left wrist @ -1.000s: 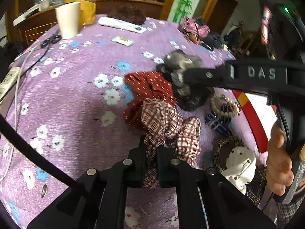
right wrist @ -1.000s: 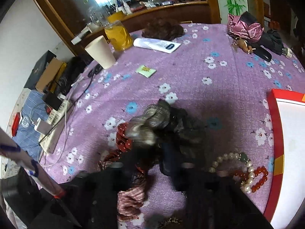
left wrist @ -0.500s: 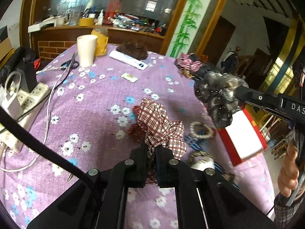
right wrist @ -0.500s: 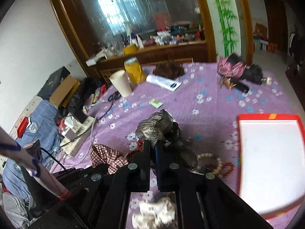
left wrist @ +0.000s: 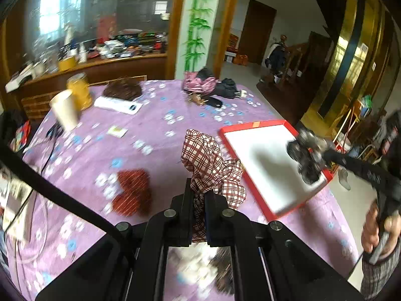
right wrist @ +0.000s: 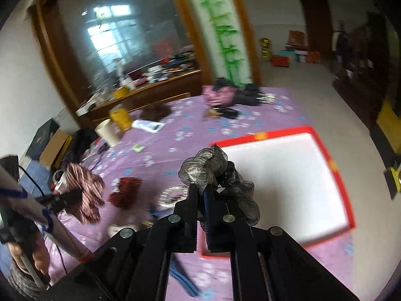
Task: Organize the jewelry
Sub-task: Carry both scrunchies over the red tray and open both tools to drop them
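My left gripper [left wrist: 199,193] is shut on a red-and-white plaid scrunchie [left wrist: 210,168] and holds it above the purple flowered tablecloth [left wrist: 155,130]. My right gripper [right wrist: 201,190] is shut on a grey-black sheer scrunchie [right wrist: 215,173] and holds it over the left part of the red-rimmed white tray [right wrist: 280,180]. In the left wrist view the right gripper [left wrist: 323,155] hangs the grey scrunchie [left wrist: 305,155] over the tray's [left wrist: 258,160] right end. A dark red dotted scrunchie [left wrist: 132,190] lies on the cloth; it also shows in the right wrist view [right wrist: 125,192].
A paper cup [left wrist: 65,110], a yellow jar [left wrist: 79,90], a white tube [left wrist: 117,104], a small card [left wrist: 116,131] and a folded umbrella [left wrist: 210,86] lie at the table's far side. Bracelets [right wrist: 173,195] and other blurred accessories lie near the tray's left edge.
Both grippers have lifted and swung right toward the tray, each carrying its scrunchie. The grey scrunchie is now over the tray. The dark red scrunchie stays on the cloth.
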`<state>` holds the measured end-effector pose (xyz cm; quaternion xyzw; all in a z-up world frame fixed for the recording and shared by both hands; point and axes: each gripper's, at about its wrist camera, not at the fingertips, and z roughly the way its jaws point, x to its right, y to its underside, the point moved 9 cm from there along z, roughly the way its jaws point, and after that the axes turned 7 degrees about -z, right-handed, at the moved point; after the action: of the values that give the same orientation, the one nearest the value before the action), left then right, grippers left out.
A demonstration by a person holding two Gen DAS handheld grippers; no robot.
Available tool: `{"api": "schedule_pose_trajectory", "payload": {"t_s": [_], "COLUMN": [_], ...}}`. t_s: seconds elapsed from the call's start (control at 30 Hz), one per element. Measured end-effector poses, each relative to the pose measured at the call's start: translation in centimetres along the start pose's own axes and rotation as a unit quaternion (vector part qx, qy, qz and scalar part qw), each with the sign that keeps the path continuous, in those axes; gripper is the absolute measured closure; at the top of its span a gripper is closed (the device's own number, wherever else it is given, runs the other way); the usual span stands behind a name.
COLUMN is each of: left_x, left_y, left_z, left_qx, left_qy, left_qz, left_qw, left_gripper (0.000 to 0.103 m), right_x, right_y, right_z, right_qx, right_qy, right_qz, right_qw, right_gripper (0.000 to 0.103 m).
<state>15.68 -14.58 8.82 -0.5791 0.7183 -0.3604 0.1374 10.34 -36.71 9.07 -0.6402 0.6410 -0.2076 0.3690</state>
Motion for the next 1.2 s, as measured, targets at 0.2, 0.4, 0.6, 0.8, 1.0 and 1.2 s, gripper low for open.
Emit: {"api": "schedule_pose_trajectory", "payload": {"t_s": [0.2,0.4,0.6,0.8,1.0,1.2], "left_x": [5.3,8.5,9.8,9.8,9.5,9.9], "left_y": [-2.6,-4.3,-5.1,-5.1,-4.3,-3.5], "left_z": [6.7,13.9,18.8,21.7,22.2,18.5], "left_qx": [-0.027,-0.048,-0.066,-0.079,-0.092,-0.092], "left_qy": [-0.002,-0.015,-0.038,-0.047,-0.023,0.006], "left_qz": [0.014,0.012,0.031,0.039,0.014,0.005], "left_qw": [0.9995,0.9987,0.9966,0.995,0.9954,0.9957], "left_gripper": [0.097,0.097,0.095,0.078,0.055,0.054], "right_x": [6.1,11.3,14.3,15.5,15.5,16.1], "right_y": [2.0,3.7,5.0,5.9,5.7,4.8], "right_z": [-1.1,-0.7,0.9,2.4,1.8,-1.6], "right_qx": [-0.002,-0.012,-0.026,-0.035,-0.012,0.041], "right_qy": [0.023,0.048,0.059,0.054,0.051,0.08], "right_qz": [0.042,0.08,0.101,0.114,0.119,0.126], "right_qw": [0.999,0.996,0.993,0.991,0.992,0.988], "right_gripper": [0.098,0.098,0.098,0.098,0.044,0.042]}}
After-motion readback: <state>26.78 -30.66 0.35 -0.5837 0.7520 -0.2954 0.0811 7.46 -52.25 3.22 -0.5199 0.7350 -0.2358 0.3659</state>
